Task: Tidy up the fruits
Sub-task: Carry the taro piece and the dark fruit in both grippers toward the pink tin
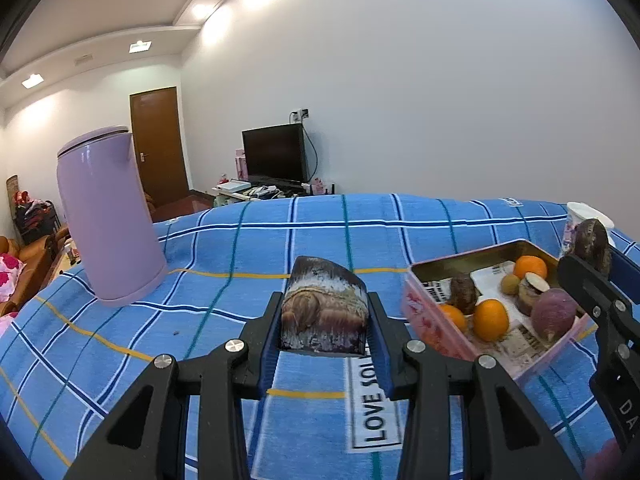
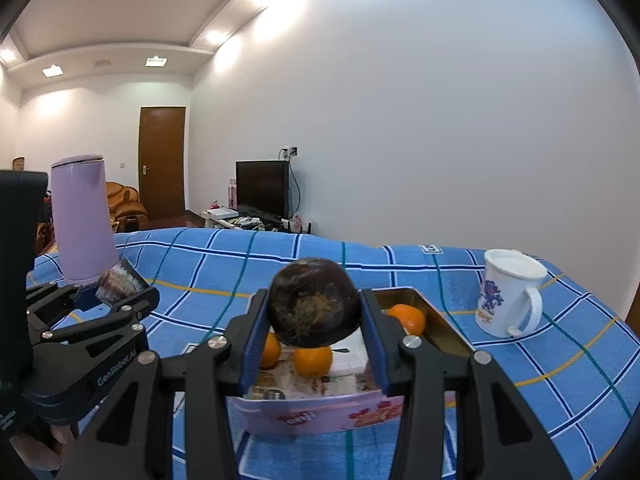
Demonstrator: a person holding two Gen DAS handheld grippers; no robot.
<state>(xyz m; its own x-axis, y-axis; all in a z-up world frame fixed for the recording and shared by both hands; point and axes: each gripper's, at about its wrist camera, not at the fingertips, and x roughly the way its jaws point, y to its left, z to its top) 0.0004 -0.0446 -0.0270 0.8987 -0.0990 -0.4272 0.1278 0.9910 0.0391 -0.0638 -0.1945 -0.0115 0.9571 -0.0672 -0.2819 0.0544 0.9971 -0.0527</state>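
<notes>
Both jaws loaded, tin of fruit on the blue check cloth

Left wrist view. Centrally, low in the frame, the left gripper (image 1: 324, 320) has its jaws closed partway on a cut brown root chunk (image 1: 323, 312), blue pads pressing both sides. Bench beneath is covered by a blue checked cloth (image 1: 240, 248). Lilac kettle (image 1: 106, 216) stands at left of frame, well apart from the gripper. Pink-sided tin (image 1: 424, 312) sits right of centre, lined with newspaper; inside it oranges (image 1: 490, 319), a small greenish fruit, a purple tuber (image 1: 554, 314), another brown root. At far right edge the right gripper (image 1: 600, 268) holds a dark round root (image 1: 591, 244).

Right wrist view. Right gripper (image 2: 314, 308) at frame centre, jaws partly closed and clamped on the dark round root (image 2: 314, 304), which hangs above the near part of the tin (image 2: 320, 412). Oranges (image 2: 313, 360) visible below it. White mug (image 2: 510, 292) stands right of the tin, apart. Left gripper (image 2: 120, 284) at left with its chunk (image 2: 118, 280), kettle (image 2: 82, 216) behind.
</notes>
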